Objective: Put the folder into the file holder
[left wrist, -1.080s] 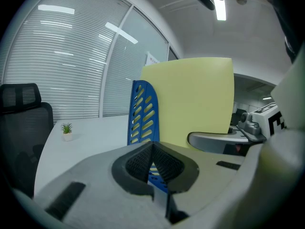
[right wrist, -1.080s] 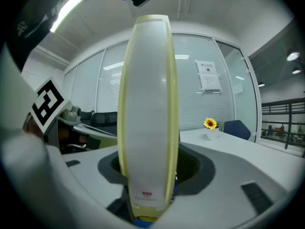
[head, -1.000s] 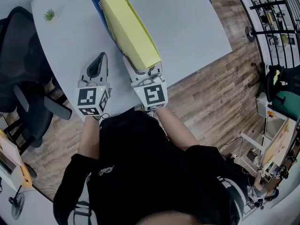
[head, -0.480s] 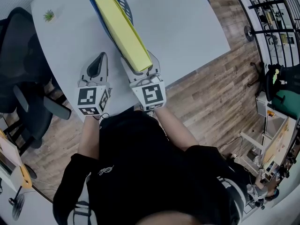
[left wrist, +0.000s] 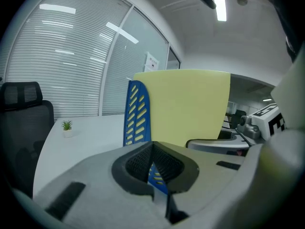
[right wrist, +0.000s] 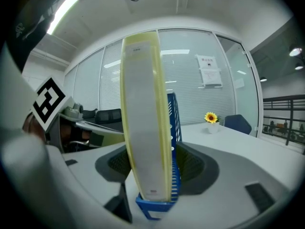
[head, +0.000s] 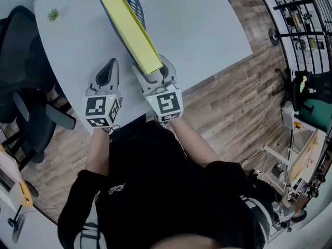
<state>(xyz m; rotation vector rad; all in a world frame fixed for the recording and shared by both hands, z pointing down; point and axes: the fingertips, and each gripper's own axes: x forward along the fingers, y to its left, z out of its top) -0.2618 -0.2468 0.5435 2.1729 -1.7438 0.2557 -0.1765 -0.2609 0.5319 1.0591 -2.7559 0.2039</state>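
Likely light and stiff, best pinched at its spine, the folder [head: 129, 30] stands in the file holder [head: 137, 7] between the just-opened fingers of the right gripper [head: 152, 70]; the left gripper [head: 110, 66] has its fingers together.

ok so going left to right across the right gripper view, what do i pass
marker cube → yellow folder → sunflower pot → blue chair
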